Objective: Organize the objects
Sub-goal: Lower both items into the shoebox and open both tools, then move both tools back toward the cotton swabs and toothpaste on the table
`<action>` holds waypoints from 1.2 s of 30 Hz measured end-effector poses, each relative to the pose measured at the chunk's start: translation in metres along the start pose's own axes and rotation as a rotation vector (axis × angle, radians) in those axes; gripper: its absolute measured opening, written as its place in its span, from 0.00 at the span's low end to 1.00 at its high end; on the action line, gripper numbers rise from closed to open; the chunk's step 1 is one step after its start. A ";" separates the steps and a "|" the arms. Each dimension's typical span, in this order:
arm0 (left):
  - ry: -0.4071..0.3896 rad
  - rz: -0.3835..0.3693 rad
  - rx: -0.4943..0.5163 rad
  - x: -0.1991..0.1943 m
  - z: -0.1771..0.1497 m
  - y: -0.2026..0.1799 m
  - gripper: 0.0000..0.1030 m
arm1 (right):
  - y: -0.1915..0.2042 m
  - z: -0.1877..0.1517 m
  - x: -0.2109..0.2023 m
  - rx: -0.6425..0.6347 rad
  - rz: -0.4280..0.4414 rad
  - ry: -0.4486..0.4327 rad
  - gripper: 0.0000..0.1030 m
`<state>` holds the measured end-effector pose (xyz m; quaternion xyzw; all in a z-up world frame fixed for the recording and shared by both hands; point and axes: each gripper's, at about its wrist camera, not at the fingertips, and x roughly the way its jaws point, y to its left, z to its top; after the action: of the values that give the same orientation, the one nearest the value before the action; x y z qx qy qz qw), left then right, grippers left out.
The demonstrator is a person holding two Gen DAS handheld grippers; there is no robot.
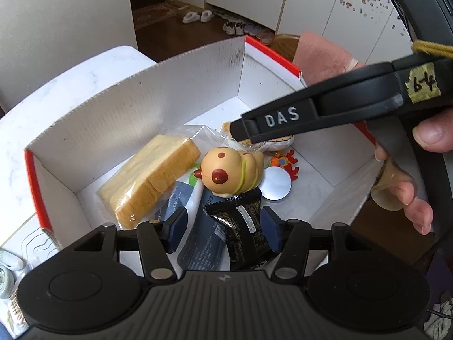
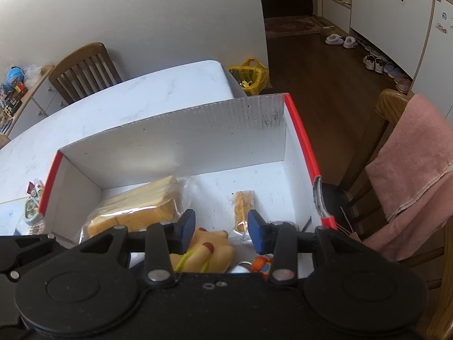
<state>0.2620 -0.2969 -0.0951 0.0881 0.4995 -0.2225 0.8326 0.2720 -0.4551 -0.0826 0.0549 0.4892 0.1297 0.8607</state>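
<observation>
Tan bread bag (image 1: 150, 178) lies flat, long axis diagonal in box (image 1: 141, 104).

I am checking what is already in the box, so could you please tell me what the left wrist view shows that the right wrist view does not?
Only the left wrist view shows the black snack packet, the dark blue pouch and the round silver disc, plus the person's hand on the right gripper.

Only the right wrist view shows the small wrapped pastry lying clear on the box floor, and the yellow bag beyond the table.

Both show the white box, the bagged bread and the tan toy figure.
</observation>
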 end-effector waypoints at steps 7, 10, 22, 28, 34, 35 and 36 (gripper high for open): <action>-0.073 0.000 -0.022 -0.025 -0.006 0.006 0.54 | 0.007 -0.007 -0.022 -0.018 0.026 -0.021 0.39; -0.103 -0.001 -0.038 -0.038 -0.009 0.010 0.54 | 0.015 -0.011 -0.033 -0.043 0.034 -0.029 0.40; -0.204 -0.026 -0.068 -0.088 -0.031 0.028 0.54 | 0.042 -0.035 -0.071 -0.052 0.043 -0.071 0.44; -0.263 -0.033 -0.076 -0.115 -0.050 0.044 0.65 | 0.060 -0.046 -0.087 -0.032 0.037 -0.102 0.55; -0.290 -0.031 -0.087 -0.140 -0.072 0.072 0.69 | 0.085 -0.057 -0.096 -0.024 0.028 -0.128 0.61; -0.296 -0.027 -0.089 -0.144 -0.076 0.078 0.70 | 0.090 -0.059 -0.097 -0.024 0.027 -0.131 0.62; -0.302 -0.023 -0.092 -0.148 -0.079 0.083 0.72 | 0.095 -0.061 -0.098 -0.022 0.029 -0.132 0.63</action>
<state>0.1778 -0.1521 -0.0110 0.0099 0.3792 -0.2197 0.8988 0.1560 -0.3926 -0.0119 0.0609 0.4291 0.1434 0.8897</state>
